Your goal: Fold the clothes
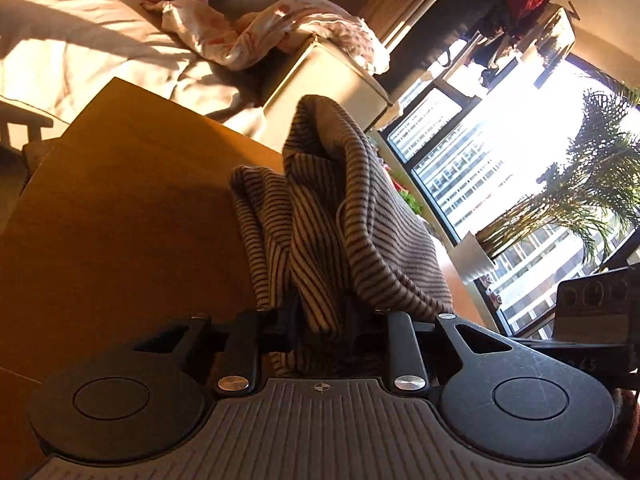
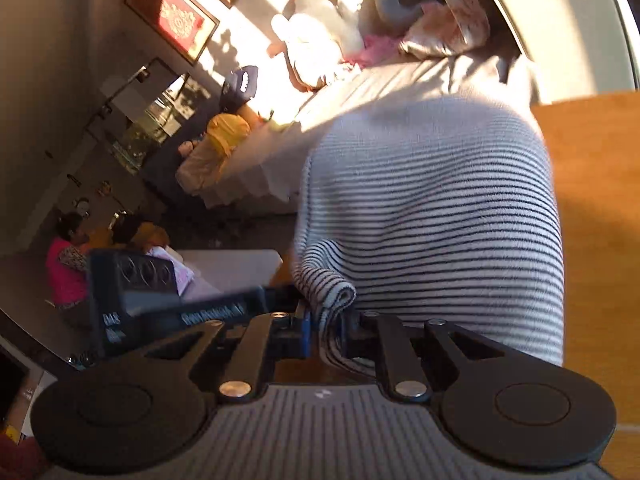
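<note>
Over the wooden table [image 1: 120, 200], the striped garment [image 1: 320, 216] hangs bunched between both grippers, its length running away from the left gripper [image 1: 326, 320], stripes crosswise. Left jaws are narrowed, pinching a fold. Right gripper [image 2: 332, 330] has its jaws clamped tight on a rolled edge, cloth ballooning ahead. A bed [image 1: 80, 52] sits beyond the table.

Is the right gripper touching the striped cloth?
Touching. In the right wrist view the right gripper is shut on a bunched edge of the striped cloth, pinched between its two fingers.
</note>
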